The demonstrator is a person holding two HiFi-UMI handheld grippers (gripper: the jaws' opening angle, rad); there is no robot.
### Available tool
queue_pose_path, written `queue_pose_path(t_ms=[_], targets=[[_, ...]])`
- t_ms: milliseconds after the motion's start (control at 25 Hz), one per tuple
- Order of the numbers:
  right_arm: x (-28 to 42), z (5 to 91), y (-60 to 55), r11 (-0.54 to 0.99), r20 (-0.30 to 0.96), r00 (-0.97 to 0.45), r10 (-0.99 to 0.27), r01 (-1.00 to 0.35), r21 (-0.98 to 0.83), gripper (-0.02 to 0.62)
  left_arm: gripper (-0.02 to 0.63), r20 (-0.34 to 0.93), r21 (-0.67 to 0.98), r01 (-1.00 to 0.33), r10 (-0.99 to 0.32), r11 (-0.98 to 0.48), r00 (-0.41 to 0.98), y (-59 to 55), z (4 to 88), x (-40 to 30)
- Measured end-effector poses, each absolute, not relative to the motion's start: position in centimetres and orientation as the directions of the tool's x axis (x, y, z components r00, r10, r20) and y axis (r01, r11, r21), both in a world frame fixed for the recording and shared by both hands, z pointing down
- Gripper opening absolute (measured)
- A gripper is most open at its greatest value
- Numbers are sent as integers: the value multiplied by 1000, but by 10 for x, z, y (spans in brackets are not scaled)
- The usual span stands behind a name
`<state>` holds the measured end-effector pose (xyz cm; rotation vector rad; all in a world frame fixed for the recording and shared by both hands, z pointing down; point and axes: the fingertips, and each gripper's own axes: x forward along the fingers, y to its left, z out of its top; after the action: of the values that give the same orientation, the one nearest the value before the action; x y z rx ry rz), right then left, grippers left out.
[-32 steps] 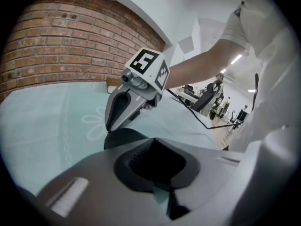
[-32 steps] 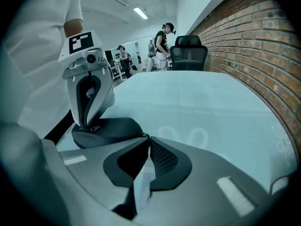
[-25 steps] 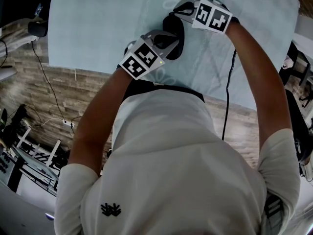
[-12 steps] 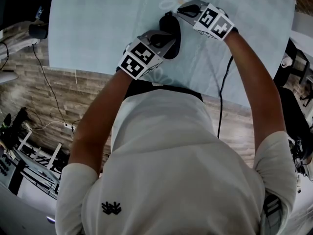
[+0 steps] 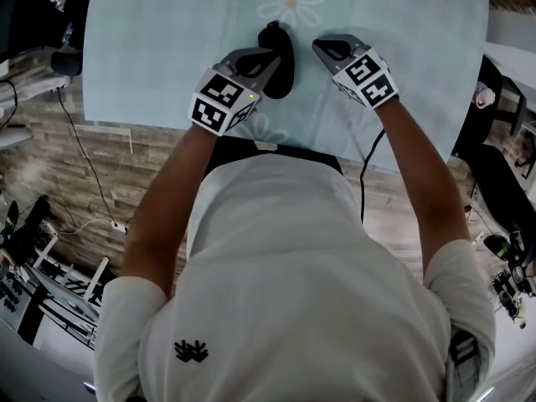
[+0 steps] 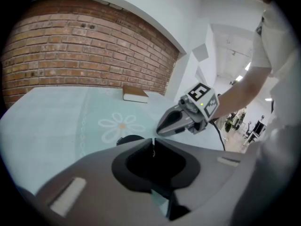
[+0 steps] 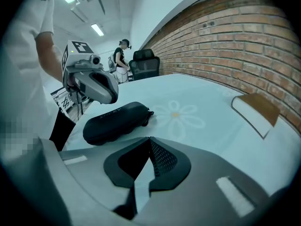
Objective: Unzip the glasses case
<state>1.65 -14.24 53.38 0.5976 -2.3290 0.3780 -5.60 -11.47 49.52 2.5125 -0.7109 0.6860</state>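
— What has changed over the last second?

— The right gripper point(image 5: 322, 47) has come off the glasses case point(image 5: 280, 40). A second ago its tips were at the case's far end. Now it sits to the right of the case with a strip of pale tablecloth point(image 5: 151, 40) between them. The camera has shifted too, so the printed daisy point(image 5: 291, 1) beyond the case is now fully in the head view.

— And the left gripper point(image 5: 266, 57)?

— It stays over the case's left side, much as before.

— Is either gripper holding anything?

— No. The right gripper view shows its jaws meeting tip to tip with nothing between them. The left gripper view shows the same, with the dark hump of the case just past the tips.

— What does the head view miss?

— Height. In the right gripper view the left gripper's nose hangs above the end of the case nearer the person, not on it. The case lies flat on the cloth with its lid down, and a small tab point(image 7: 149, 112) sticks out at the far end. I cannot tell whether the zip is open. That view also shows a book point(image 7: 256, 108) near the brick wall point(image 7: 244, 36), and a person point(image 7: 122, 55) standing by a chair point(image 7: 146, 62) well behind the table.
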Motion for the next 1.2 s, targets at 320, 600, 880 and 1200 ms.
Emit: queue_pose_path(t_ms=[320, 600, 880, 1200], targets=[[29, 512, -84, 755, 631, -656, -415, -635, -163, 0, 60, 533, 251, -665, -473, -703, 701, -111, 474, -80], [39, 488, -47, 737, 602, -654, -458, -659, -154, 1, 58, 516, 251, -700, -519, -668, 681, -88, 457, -93], [42, 472, -8, 777, 601, -673, -432, -615, -130, 1, 58, 517, 229, -711, -536, -665, 667, -58, 446, -99], [43, 452, 10, 782, 573, -690, -443, -610, -130, 0, 57, 542, 244, -706, -510, -665, 668, -23, 451, -101]])
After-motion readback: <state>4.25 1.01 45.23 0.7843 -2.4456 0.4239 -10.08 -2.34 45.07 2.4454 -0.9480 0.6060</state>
